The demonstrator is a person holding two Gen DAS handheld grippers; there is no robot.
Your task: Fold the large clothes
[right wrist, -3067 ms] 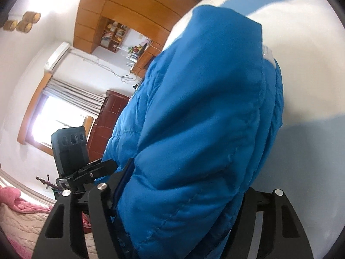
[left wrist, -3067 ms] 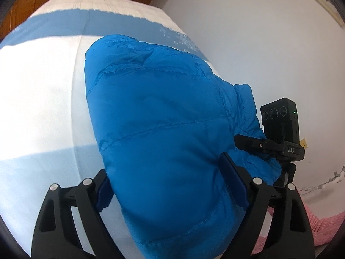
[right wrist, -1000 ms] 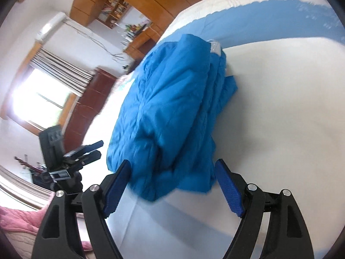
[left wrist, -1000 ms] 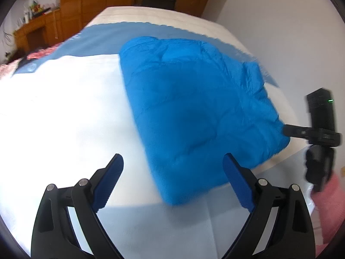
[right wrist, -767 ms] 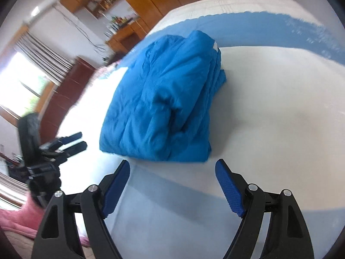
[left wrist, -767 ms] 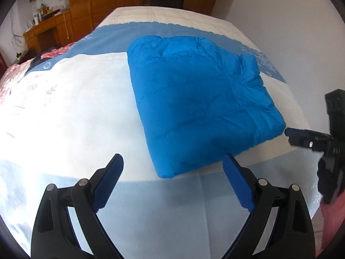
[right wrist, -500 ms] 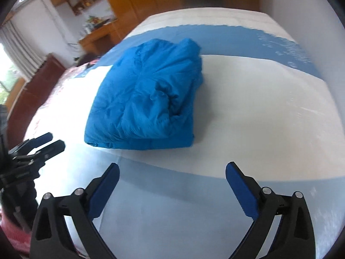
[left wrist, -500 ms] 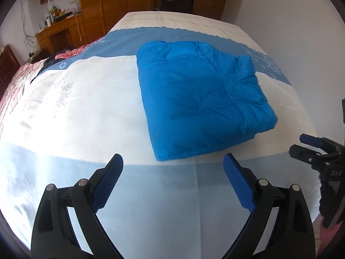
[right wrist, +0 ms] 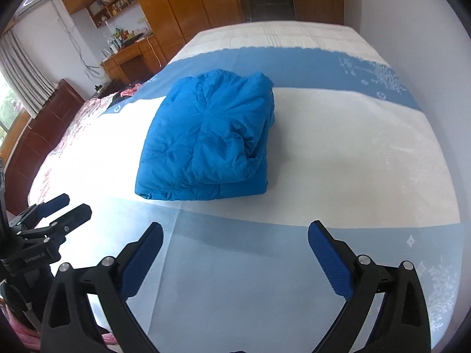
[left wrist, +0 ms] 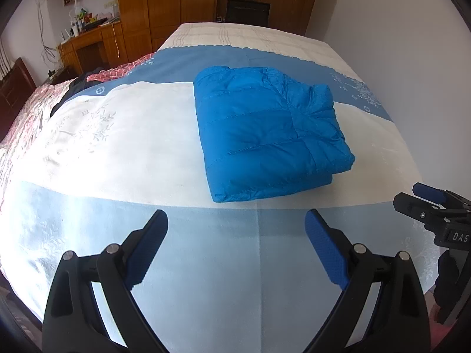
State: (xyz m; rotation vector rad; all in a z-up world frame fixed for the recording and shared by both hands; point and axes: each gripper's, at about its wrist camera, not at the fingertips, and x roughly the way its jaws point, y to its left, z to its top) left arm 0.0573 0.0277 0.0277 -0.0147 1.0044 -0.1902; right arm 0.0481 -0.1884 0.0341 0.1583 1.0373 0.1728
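A bright blue puffer jacket (left wrist: 268, 132) lies folded into a thick rectangular bundle on the bed (left wrist: 132, 147); it also shows in the right wrist view (right wrist: 206, 144). My left gripper (left wrist: 237, 220) is open and empty, held back over the pale blue near part of the bed, well short of the jacket. My right gripper (right wrist: 235, 232) is open and empty too, also clear of the jacket. Each gripper shows in the other's view: the right one at the right edge (left wrist: 432, 203), the left one at the left edge (right wrist: 56, 211).
The bedspread is white with blue bands (right wrist: 294, 58). Pink and dark clothes (left wrist: 97, 78) lie at the bed's far left. A wooden desk (left wrist: 94, 44) and wardrobes (right wrist: 182, 3) stand behind. A white wall (left wrist: 397, 44) runs along the right side.
Both grippers let go of the jacket, opened wide and drew back toward the near end of the bed. The jacket now lies flat and folded on the bed.
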